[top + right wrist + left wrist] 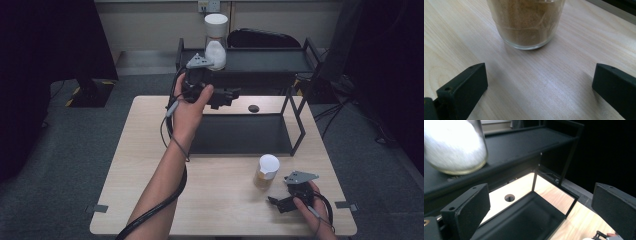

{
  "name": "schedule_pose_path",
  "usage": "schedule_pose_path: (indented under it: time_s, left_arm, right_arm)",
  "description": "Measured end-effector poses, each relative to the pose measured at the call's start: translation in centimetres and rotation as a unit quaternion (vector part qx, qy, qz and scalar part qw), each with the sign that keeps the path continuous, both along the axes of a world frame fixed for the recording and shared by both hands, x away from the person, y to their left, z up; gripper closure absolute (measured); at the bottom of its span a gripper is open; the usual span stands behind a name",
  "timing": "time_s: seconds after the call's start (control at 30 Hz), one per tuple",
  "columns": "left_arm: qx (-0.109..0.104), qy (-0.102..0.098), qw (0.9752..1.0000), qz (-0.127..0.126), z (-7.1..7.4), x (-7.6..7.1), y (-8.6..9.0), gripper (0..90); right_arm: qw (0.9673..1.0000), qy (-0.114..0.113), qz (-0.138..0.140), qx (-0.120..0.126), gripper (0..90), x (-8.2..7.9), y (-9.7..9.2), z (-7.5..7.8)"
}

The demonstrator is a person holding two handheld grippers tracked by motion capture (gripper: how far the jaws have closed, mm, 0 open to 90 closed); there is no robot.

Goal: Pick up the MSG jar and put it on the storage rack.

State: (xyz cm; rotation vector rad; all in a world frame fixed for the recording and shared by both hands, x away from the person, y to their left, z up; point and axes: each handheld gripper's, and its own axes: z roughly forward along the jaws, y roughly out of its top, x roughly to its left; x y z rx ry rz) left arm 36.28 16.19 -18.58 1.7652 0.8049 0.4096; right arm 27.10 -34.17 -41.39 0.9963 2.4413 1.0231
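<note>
A glass jar of brown powder [266, 171] with a white lid stands on the wooden table [150, 150] at the front right. My right gripper [276, 202] rests just in front of it, open, and the jar [526, 25] sits a little beyond the gap of this gripper [539, 86]. A jar of white grains [215, 54] stands on the top shelf of a black rack [260, 62]. My left gripper [227, 97] hovers open just below and in front of that jar [454, 147], holding nothing between the jaws of this gripper [539, 207].
A second white-lidded jar [216, 25] stands behind the white one. The rack's lower tray [524, 220] lies on the table under my left gripper. A round hole [253, 108] marks the tabletop behind it. Dark objects flank the table on the grey floor.
</note>
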Motion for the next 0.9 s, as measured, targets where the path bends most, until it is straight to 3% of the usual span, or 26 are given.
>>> schedule_pose_path:
  time_s: [0.43, 0.7, 0.9]
  left_arm:
    - [-0.007, 0.011, 0.9998, -0.013, -4.2, 0.3, 0.6, 1.4]
    - [-0.003, 0.008, 0.9998, -0.016, -6.0, 0.0, 0.8, 1.4]
    - [-0.002, 0.016, 0.9997, -0.020, -7.3, 0.0, 0.9, 1.4]
  right_arm:
    - [1.0000, 0.000, 0.000, 0.000, 0.0, 0.0, 0.0, 0.0]
    - [1.0000, 0.000, 0.000, 0.000, 0.0, 0.0, 0.0, 0.0]
    - [1.0000, 0.000, 0.000, 0.000, 0.0, 0.0, 0.0, 0.0]
